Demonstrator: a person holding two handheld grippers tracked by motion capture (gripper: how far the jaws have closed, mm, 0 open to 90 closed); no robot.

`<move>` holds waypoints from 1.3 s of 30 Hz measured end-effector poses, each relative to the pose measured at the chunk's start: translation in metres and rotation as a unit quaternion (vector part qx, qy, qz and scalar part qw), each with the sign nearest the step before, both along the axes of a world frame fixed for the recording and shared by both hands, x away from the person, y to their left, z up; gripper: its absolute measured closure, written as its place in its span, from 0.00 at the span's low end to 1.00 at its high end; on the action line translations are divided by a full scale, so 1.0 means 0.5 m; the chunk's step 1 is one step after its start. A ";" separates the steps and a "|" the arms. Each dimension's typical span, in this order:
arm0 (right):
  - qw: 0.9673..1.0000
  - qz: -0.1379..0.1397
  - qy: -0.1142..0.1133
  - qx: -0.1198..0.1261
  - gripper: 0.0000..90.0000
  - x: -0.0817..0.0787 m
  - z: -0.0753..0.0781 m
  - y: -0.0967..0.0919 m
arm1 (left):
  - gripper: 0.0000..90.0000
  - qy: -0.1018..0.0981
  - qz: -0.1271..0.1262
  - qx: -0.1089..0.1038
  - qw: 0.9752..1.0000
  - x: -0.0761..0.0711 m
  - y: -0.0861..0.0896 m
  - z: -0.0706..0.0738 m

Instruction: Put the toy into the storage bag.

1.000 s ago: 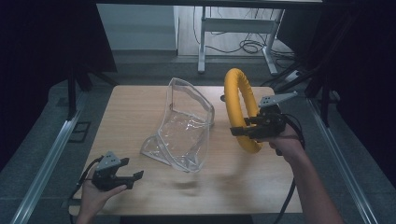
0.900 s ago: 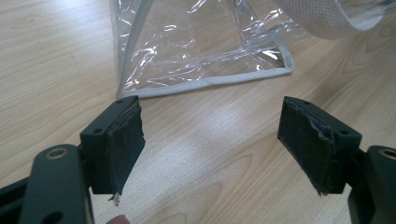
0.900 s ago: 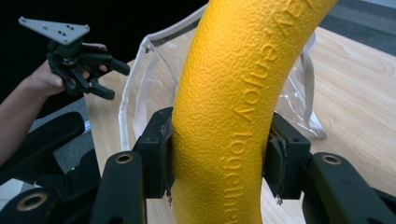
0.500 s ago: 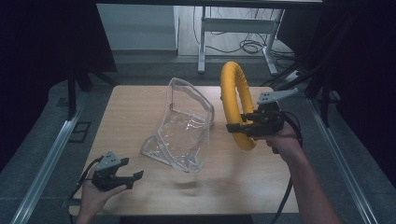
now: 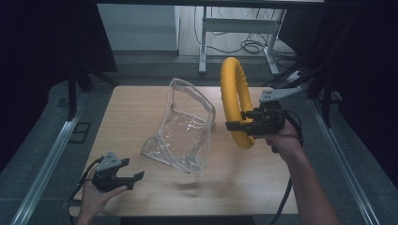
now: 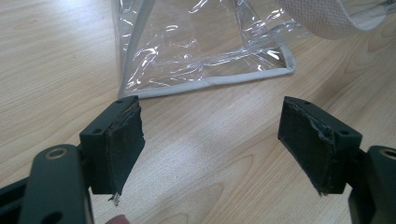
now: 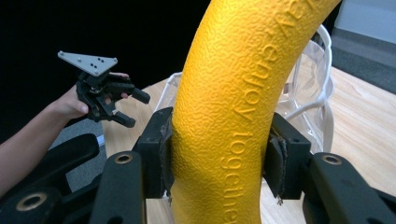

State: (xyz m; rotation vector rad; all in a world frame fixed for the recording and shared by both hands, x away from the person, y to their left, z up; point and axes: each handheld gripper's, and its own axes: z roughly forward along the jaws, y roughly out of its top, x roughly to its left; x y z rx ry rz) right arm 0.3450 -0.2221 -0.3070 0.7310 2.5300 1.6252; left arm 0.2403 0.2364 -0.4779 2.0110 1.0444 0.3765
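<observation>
While left gripper (image 5: 123, 177) agape, right gripper (image 7: 217, 156) round ring (image 7: 243, 93).

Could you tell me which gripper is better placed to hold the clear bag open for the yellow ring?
Left. The left gripper is open and free beside the clear bag; the right gripper already clamps the yellow ring.

A pale wooden surface (image 5: 141, 108) sits mid-frame on grey floor (image 5: 42, 131). Upper centre: a white desk frame (image 5: 234, 28) and tangled cables (image 5: 251, 47). Both upper corners are dark.

Yellow ring (image 7: 238, 116) reads "enjoy together", partly cut off.
</observation>
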 end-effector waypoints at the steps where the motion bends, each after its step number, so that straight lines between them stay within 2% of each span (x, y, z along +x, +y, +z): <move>1: 1.000 0.000 -0.003 0.002 0.55 -0.001 0.004 0.000 | 0.25 0.000 0.000 0.000 1.000 0.000 -0.001 0.000; 7: 1.000 0.007 -0.015 0.020 0.55 -0.011 0.030 0.006 | 0.25 0.002 -0.001 0.004 1.000 0.001 -0.004 -0.003; 13: 0.999 0.011 -0.023 0.027 0.55 -0.012 0.045 0.019 | 0.25 0.002 -0.001 0.004 1.000 0.001 -0.003 -0.003; 28: 0.997 0.039 -0.043 0.043 0.55 -0.013 0.092 0.086 | 0.25 0.003 -0.003 0.004 1.000 0.002 -0.003 -0.003; 39: 0.995 0.061 -0.051 0.054 0.55 -0.019 0.114 0.131 | 0.25 0.003 -0.003 0.005 1.000 0.002 -0.002 -0.002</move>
